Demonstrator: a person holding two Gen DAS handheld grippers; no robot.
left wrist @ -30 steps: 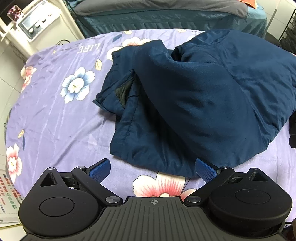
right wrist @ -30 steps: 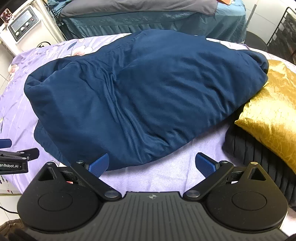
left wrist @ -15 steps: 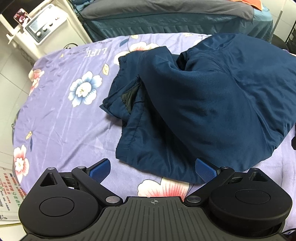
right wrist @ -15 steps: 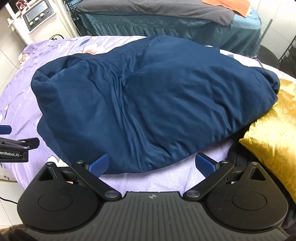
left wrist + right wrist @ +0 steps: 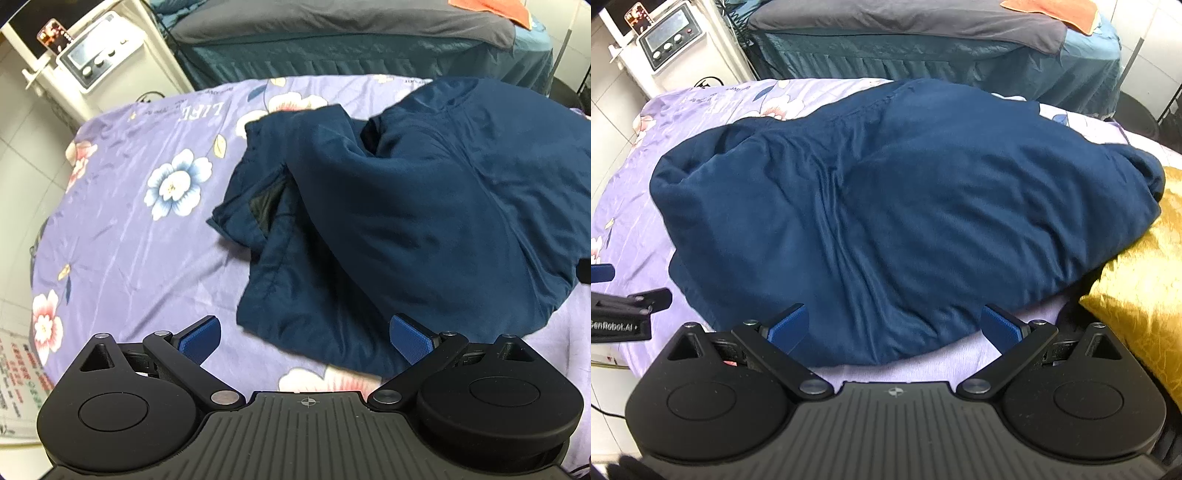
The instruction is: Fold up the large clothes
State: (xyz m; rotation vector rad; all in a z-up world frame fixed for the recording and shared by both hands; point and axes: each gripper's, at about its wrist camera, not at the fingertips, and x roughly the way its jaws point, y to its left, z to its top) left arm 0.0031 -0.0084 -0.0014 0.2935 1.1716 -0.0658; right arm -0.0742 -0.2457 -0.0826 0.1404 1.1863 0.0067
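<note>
A large navy blue padded garment (image 5: 424, 206) lies in a rumpled heap on a purple floral sheet (image 5: 122, 229); a layer with a dark lining opening sticks out at its left. My left gripper (image 5: 306, 339) is open and empty, above the garment's near hem. In the right wrist view the garment (image 5: 905, 214) fills the middle as one smooth mound. My right gripper (image 5: 895, 328) is open and empty, above its near edge. The left gripper's fingers (image 5: 602, 272) show at the far left of that view.
A gold cushion (image 5: 1137, 291) on a black ribbed object lies against the garment's right side. A white machine with knobs (image 5: 99, 55) stands at the back left. A teal-skirted bed (image 5: 923, 55) with a grey cover and an orange cloth stands behind.
Both grippers have drawn back and up from the garment, so more of the sheet and the room behind shows. Both stay open. The garment has not moved.
</note>
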